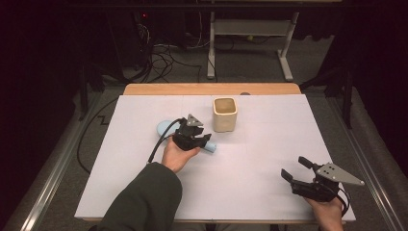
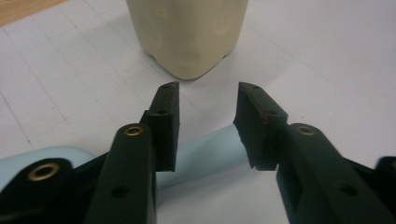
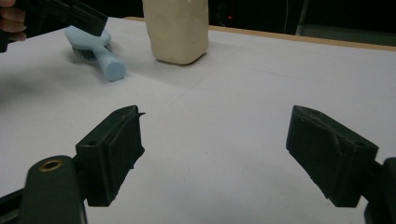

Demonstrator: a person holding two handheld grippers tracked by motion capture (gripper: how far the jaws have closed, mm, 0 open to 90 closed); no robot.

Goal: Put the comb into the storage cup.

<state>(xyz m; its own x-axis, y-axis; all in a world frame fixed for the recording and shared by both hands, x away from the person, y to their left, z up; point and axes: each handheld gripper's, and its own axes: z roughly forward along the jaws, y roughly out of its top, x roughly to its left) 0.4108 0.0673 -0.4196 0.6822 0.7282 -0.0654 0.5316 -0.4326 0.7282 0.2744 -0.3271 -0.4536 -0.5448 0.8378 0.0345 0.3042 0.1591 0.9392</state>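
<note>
Fingers [image 2: 166,126] astride brush handle [image 2: 210,151]

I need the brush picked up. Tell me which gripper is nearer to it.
Left. The left gripper straddles the blue brush at its handle. The right gripper sits far off near the table's front right corner, jaws wide open.

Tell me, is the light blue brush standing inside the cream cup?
No. The light blue brush lies flat on the white table, beside the cream cup and apart from it.
</note>
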